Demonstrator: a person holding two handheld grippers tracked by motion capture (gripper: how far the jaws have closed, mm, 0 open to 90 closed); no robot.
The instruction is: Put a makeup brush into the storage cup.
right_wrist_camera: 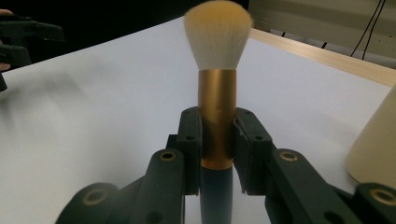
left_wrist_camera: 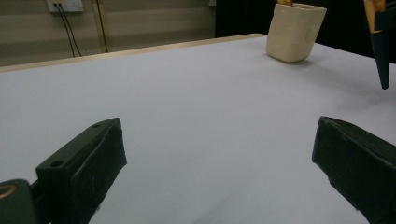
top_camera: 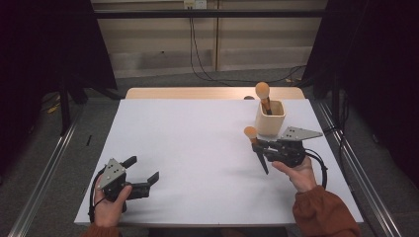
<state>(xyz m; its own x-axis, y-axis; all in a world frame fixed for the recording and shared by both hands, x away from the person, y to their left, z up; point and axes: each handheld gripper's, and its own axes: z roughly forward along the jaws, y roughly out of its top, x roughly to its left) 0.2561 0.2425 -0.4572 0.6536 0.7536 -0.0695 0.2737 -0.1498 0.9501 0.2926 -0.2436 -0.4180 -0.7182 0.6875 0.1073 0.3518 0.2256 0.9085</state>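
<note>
A makeup brush (top_camera: 257, 145) with a pale bristle head, gold ferrule and dark pointed handle is held above the white table (top_camera: 197, 148) near its right side. My right gripper (top_camera: 261, 144) is shut on it. In the right gripper view the pads (right_wrist_camera: 191, 140) press on the gold ferrule (right_wrist_camera: 217, 107), and the bristles stand upright above the right gripper (right_wrist_camera: 218, 144). Just beyond stands a cream cup (top_camera: 270, 118) with a second brush (top_camera: 263, 94) in it. My left gripper (top_camera: 143, 169) rests open near the front left, with nothing between its jaws.
The left gripper view looks across bare table (left_wrist_camera: 196, 102) to the cream cup (left_wrist_camera: 295, 32) and the held brush's dark handle tip (left_wrist_camera: 382, 60). The cup's side (right_wrist_camera: 376, 144) is close at right in the right gripper view. A wooden strip (top_camera: 197, 93) borders the table's far edge.
</note>
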